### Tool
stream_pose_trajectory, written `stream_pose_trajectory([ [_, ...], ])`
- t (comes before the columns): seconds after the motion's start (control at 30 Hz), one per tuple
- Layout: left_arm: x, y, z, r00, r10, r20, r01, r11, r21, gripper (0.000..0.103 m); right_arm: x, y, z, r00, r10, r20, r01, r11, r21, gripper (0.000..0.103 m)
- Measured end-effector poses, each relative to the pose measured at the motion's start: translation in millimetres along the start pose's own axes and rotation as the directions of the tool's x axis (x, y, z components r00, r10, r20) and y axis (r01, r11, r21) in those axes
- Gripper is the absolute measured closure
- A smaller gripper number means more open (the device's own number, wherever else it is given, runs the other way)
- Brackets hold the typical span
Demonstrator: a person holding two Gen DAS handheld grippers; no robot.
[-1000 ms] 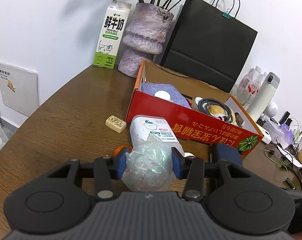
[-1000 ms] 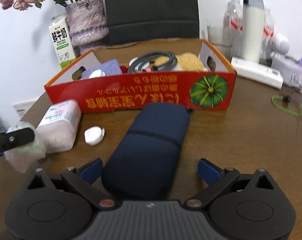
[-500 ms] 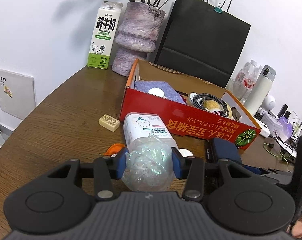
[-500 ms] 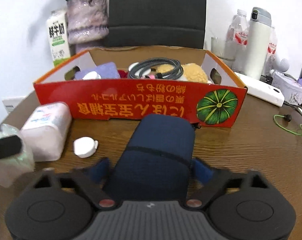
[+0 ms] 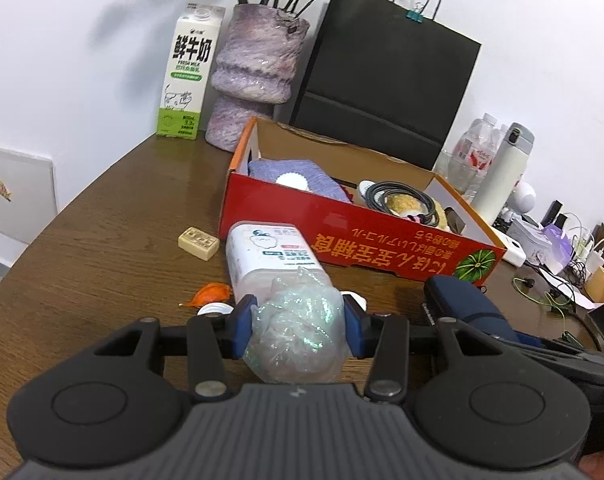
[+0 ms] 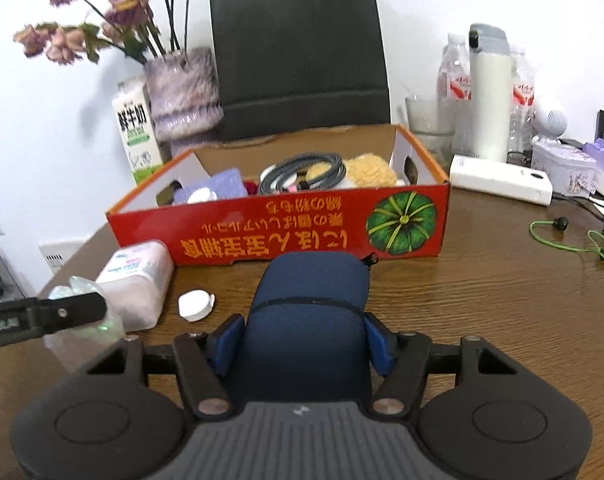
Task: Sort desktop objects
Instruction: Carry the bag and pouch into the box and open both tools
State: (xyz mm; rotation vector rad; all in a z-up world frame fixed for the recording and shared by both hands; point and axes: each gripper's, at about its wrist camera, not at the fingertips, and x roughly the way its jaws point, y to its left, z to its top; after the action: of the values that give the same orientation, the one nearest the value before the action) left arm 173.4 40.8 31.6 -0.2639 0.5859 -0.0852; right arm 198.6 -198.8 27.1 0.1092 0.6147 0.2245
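Note:
My left gripper (image 5: pixel 298 326) is shut on a crumpled clear plastic bag (image 5: pixel 296 332), held above the brown table. My right gripper (image 6: pixel 303 340) is shut on a dark blue case (image 6: pixel 311 308), also seen in the left wrist view (image 5: pixel 465 306). A red cardboard box (image 6: pixel 302 232) stands just beyond both, holding a purple cloth (image 5: pixel 302 178), a coiled cable (image 6: pixel 302 170) and a yellow plush (image 6: pixel 369 172). The box also shows in the left wrist view (image 5: pixel 381 240). The left gripper's finger and bag appear at the left of the right wrist view (image 6: pixel 74 312).
A wipes pack (image 5: pixel 272 256), a beige eraser (image 5: pixel 198 242), an orange scrap (image 5: pixel 210 294) and a white cap (image 6: pixel 196 305) lie before the box. A milk carton (image 5: pixel 188 68), vase (image 5: pixel 254 76), black bag (image 5: pixel 385 76), thermos (image 6: pixel 489 92) and cables (image 6: pixel 573 236) ring the table.
The right gripper closed from open onto the dark blue case and lifted it. The left gripper, still holding the bag, rose and drew back a little.

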Motion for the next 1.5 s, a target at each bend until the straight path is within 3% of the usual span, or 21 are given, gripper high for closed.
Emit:
stream_pose_trajectory([
  [0.3,1.3,-7.1,-4.4,1.000,-0.008,0.007,0.008,0.999,0.031,0.058,-19.1,-3.5,2.5,0.998,0.010,0.058,-0.010,1.000,-0.003,0.041],
  [0.43,-10.0,-9.3,1.3,0.998,-0.045,0.049,0.044,0.999,0.021,0.058,-25.5,-2.3,8.0,0.996,0.033,0.082,-0.033,0.999,-0.008,0.041],
  [0.57,-19.2,-20.2,22.5,0.991,-0.077,0.108,0.073,0.997,0.038,0.058,-29.5,2.8,26.4,0.989,0.051,0.138,-0.045,0.998,-0.050,0.041],
  [0.73,-11.0,-37.3,61.8,0.979,-0.060,0.197,0.054,0.998,0.038,0.058,-19.4,2.5,61.5,0.976,0.059,0.208,-0.054,0.998,-0.031,0.041],
  [0.8,-2.1,-38.2,73.1,0.973,-0.062,0.223,0.061,0.998,0.012,0.058,-12.4,-1.3,70.7,0.973,0.051,0.226,-0.047,0.999,-0.026,0.041],
  [1.1,60.9,-38.0,106.6,0.978,-0.032,0.207,0.027,0.999,0.026,0.058,42.2,-24.2,110.6,0.974,0.012,0.227,-0.011,1.000,-0.005,0.041],
  [1.27,103.3,-41.2,119.3,0.988,-0.058,0.141,0.051,0.997,0.055,0.058,78.0,-27.8,128.6,0.978,0.010,0.207,-0.007,1.000,-0.012,0.041],
  [1.37,123.8,-41.4,124.8,0.991,-0.039,0.130,0.032,0.998,0.052,0.057,98.1,-29.5,137.8,0.981,-0.001,0.192,0.005,1.000,-0.023,0.041],
  [1.43,135.1,-39.6,127.5,0.991,-0.003,0.131,-0.002,0.999,0.038,0.052,109.9,-30.3,141.3,0.984,-0.009,0.177,0.015,0.999,-0.030,0.041],
  [1.5,145.1,-35.6,129.2,0.992,0.031,0.120,-0.035,0.999,0.026,0.037,122.6,-29.5,143.5,0.990,-0.014,0.140,0.022,0.998,-0.057,0.039],
])
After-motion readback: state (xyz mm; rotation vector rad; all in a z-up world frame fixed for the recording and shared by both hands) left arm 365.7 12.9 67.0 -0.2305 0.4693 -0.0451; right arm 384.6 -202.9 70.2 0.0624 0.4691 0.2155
